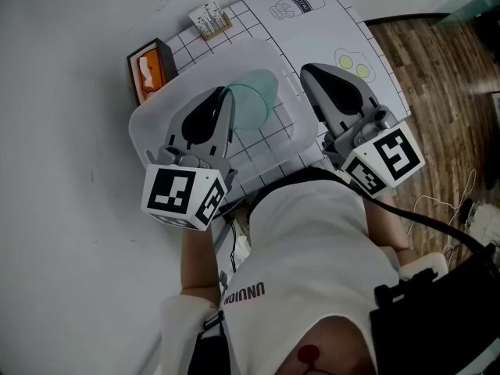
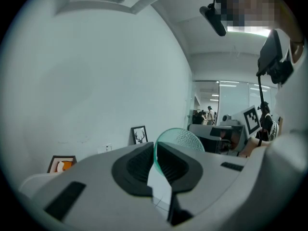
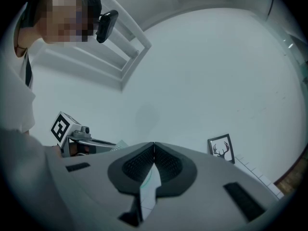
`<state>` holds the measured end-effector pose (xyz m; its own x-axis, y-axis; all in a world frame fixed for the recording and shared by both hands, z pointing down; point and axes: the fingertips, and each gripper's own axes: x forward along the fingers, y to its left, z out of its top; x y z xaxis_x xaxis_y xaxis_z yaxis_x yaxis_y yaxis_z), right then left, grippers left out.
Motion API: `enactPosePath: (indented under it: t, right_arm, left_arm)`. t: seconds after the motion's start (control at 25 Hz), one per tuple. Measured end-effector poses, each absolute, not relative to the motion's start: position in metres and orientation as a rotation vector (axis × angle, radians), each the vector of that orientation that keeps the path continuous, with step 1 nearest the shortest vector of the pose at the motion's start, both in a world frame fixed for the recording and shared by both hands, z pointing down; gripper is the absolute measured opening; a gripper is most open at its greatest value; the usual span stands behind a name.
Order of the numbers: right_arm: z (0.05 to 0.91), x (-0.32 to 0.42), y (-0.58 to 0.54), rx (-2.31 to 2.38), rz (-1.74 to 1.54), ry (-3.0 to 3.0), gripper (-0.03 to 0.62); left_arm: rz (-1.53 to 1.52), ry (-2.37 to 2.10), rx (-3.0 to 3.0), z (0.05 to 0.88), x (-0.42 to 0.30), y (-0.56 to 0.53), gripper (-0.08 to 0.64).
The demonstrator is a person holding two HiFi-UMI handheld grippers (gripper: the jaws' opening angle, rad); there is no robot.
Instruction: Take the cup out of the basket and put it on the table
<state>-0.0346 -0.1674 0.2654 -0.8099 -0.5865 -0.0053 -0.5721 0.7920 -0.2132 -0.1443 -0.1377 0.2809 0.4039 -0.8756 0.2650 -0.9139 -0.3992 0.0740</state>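
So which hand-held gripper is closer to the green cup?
Left. The left hand-held gripper clamps the rim of the green cup; the right hand-held gripper sits shut to its right, apart.

White wall [image 2: 96, 71], wood floor [image 1: 437, 61], framed deer picture [image 2: 139, 134], glass-partitioned office [image 2: 230, 99] behind.

Bright, even indoor light, soft shadows, ceiling light [image 2: 248, 31] glaring — gripper views fisheye-warped, corners dark, foreground soft

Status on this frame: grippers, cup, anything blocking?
Left gripper shut on cup rim. Right gripper shut, empty, right of basket. Cup over basket, not yet set down. No obstruction seen.
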Motion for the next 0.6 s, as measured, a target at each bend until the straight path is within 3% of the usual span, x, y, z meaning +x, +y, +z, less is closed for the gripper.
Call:
enactPosePath:
  t: [0.6]
  right_arm:
    - [0.265, -0.035, -0.165, -0.923, -0.305, 2.909, 0.018]
  left_arm:
    - [0.216, -1.704, 2.478, 0.27, -0.147, -0.133, 0.034]
